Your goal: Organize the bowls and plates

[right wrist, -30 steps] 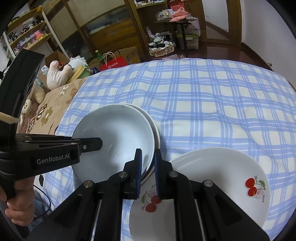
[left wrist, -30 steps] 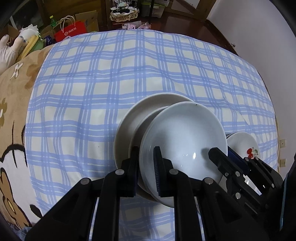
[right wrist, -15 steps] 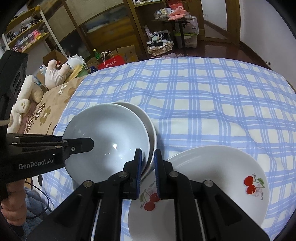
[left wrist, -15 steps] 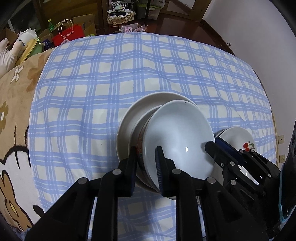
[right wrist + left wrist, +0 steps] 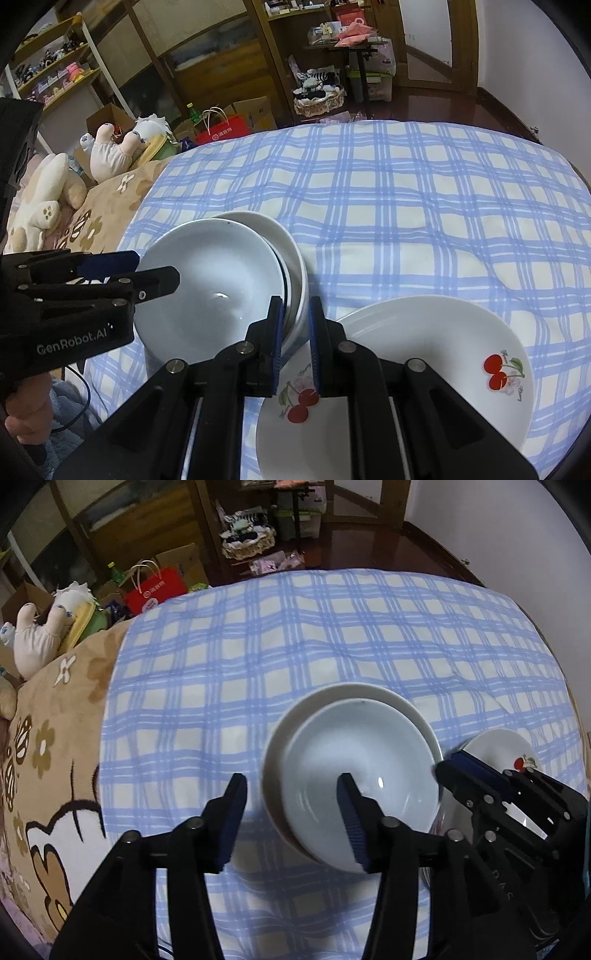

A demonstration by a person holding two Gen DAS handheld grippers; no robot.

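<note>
A white bowl point(image 5: 362, 760) point(image 5: 214, 280) sits nested in a wider white bowl point(image 5: 369, 692) point(image 5: 258, 221) on the blue checked cloth. My left gripper point(image 5: 291, 818) point(image 5: 155, 269) hangs over the stack's near left rim. Its jaws are opening, with the rim between them but the pads off it. My right gripper point(image 5: 295, 325) point(image 5: 454, 770) is shut on the stack's opposite rim. Just right of the bowls, a cherry-print plate point(image 5: 424, 332) point(image 5: 495, 746) rests tilted on a second cherry plate point(image 5: 295, 424).
The blue checked cloth point(image 5: 332, 627) reaches far back and to the right. A brown flowered blanket point(image 5: 55, 738) lies along its left side, with plush toys point(image 5: 40, 206) beyond. A red bag point(image 5: 155, 590), boxes and shelves stand on the floor behind.
My left gripper has let go of the top bowl's rim, spread its jaws and risen a little. The tilted bowl now sits level in the stack. The right gripper has stayed put.
</note>
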